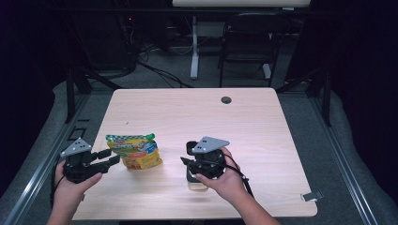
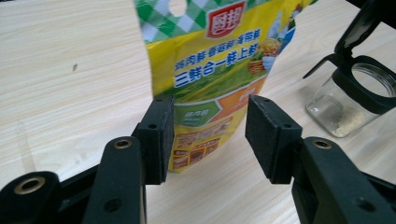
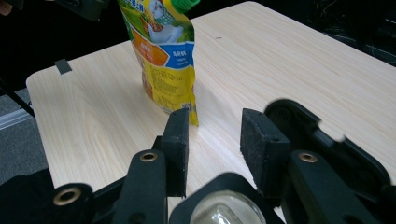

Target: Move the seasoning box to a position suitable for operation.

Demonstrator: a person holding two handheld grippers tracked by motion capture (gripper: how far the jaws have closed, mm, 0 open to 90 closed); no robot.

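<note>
Seen from above, a pale wood-grain tabletop [image 1: 263, 126] with rounded corners and a small dark round grommet hole [image 1: 226, 100] near its far edge stands in a dim room; beyond it, a grey floor carries loose black cables [image 1: 159, 70], a white table leg [image 1: 194, 47] and a dark chair [image 1: 248, 42]. A metal rail [image 1: 349, 173] runs along the right side of the tabletop, and a small grey clip [image 1: 311, 196] lies at its near right corner.

At the near left, a yellow-and-green stand-up food pouch with a green cap [image 1: 134, 151] sits on the tabletop. The left hand-held gripper [image 1: 109, 158] is aimed at it from just beside; in the left gripper view its pads [image 2: 159, 140] stand apart with the pouch [image 2: 210, 70] beyond them, released and pressing on nothing.

Near the middle front, a clear glass jar with a black flip-top lid [image 1: 196, 180] stands upright, lid swung open. The right hand-held gripper [image 1: 189, 156] hangs over it; in the right gripper view the jar's mouth [image 3: 226, 211] lies just under the parted pads [image 3: 261, 149], which are open and free of it.
</note>
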